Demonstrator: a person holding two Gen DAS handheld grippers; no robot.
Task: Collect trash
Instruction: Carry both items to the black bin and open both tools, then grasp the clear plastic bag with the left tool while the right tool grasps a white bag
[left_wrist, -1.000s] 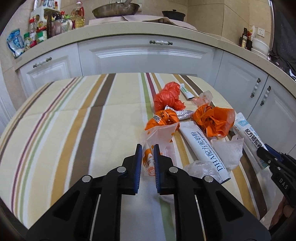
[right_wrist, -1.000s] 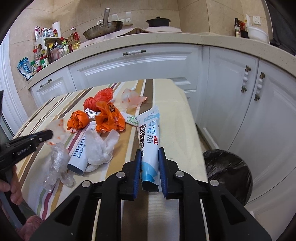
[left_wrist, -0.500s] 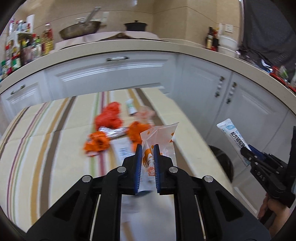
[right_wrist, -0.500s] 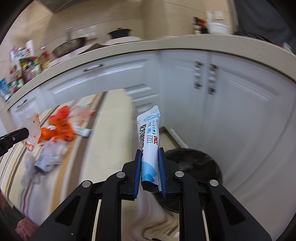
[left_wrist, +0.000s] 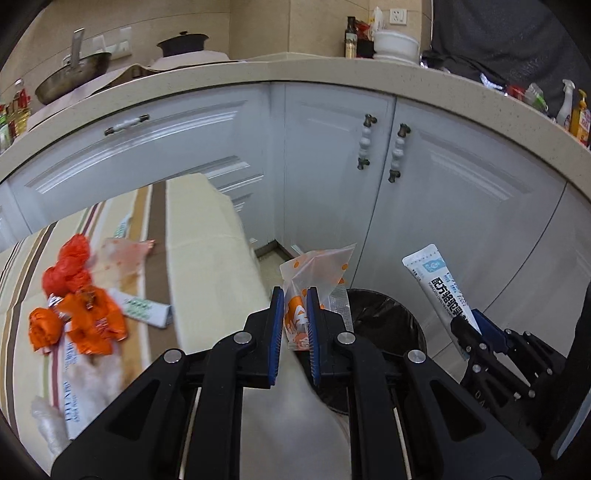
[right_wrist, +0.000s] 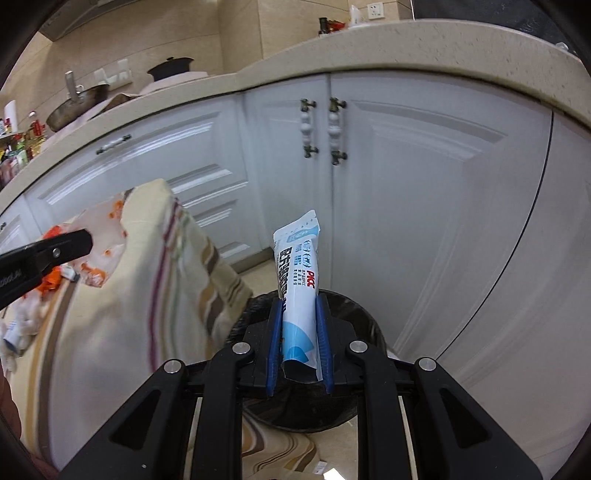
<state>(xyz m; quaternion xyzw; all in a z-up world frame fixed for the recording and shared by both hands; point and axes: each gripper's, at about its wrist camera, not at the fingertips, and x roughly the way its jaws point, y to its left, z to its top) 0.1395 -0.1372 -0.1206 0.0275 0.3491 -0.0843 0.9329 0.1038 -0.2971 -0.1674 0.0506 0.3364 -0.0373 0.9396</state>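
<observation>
While both hover over the bin (right_wrist: 354, 314), each claw pinches trash.

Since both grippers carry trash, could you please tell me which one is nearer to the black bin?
Right. The right gripper, shut on the tube, hangs over the bin. The left gripper, holding the orange-dotted wrapper, is at the bin's table-side rim.

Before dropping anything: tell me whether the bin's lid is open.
Open: the trash bin shows its black-lined mouth, no lid visible, below the right gripper.

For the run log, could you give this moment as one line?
left gripper: shut on wrapper | right gripper: shut on tube | above bin
</observation>
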